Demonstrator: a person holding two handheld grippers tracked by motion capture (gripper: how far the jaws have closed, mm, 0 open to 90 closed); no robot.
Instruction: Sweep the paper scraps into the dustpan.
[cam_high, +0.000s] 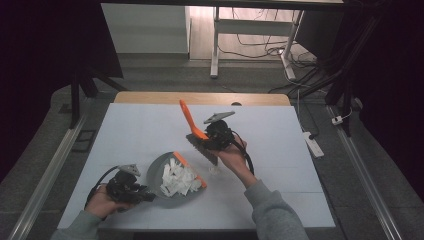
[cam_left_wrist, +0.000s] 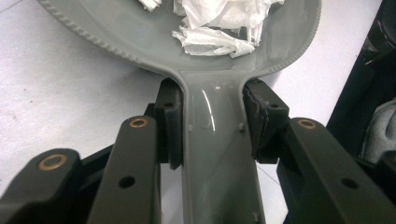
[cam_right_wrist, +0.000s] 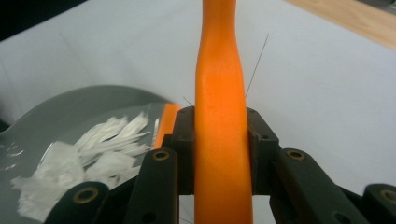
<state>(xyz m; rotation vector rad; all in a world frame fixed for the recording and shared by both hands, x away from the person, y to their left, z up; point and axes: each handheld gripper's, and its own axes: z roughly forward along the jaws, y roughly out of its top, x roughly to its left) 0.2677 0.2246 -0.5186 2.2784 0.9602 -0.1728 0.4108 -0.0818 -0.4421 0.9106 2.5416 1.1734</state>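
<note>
Gripping the dustpan (cam_left_wrist: 219, 154) by its grey handle, your left gripper (cam_left_wrist: 212, 116) has both jaws pressed flat on the handle's two sides, just below where the handle widens into the pan; no gap shows between pads (cam_left_wrist: 170, 123) and plastic. In the high view that gripper (cam_high: 131, 190) sits at the near left of the table (cam_high: 135, 130), your hand behind it, the pan (cam_high: 161, 167) lying ahead of it on the white top with its orange lip turned away from you. Paper scraps (cam_high: 177, 179) are heaped in the pan, white and torn, and they reach to the orange lip; in the left gripper view the scraps (cam_left_wrist: 212, 35) lie well up the bowl, clear of the handle. Your right gripper (cam_right_wrist: 220, 149) is pinching the brush (cam_right_wrist: 219, 107) by its orange handle, jaws closed to the handle's width, one pad on each side, the handle running straight up between them. In the high view the right gripper (cam_high: 212, 140) is lifted above the table just beyond the pan, the brush handle (cam_high: 189, 119) slanting up and away to the left, the dark bristle head hanging below the gripper, nearest the pan's far right corner. Whether the bristles touch the table you cannot tell. In the right gripper view the pan (cam_right_wrist: 70, 112) lies low left, scraps (cam_right_wrist: 88, 154) inside, orange lip just beside the left jaw.
</note>
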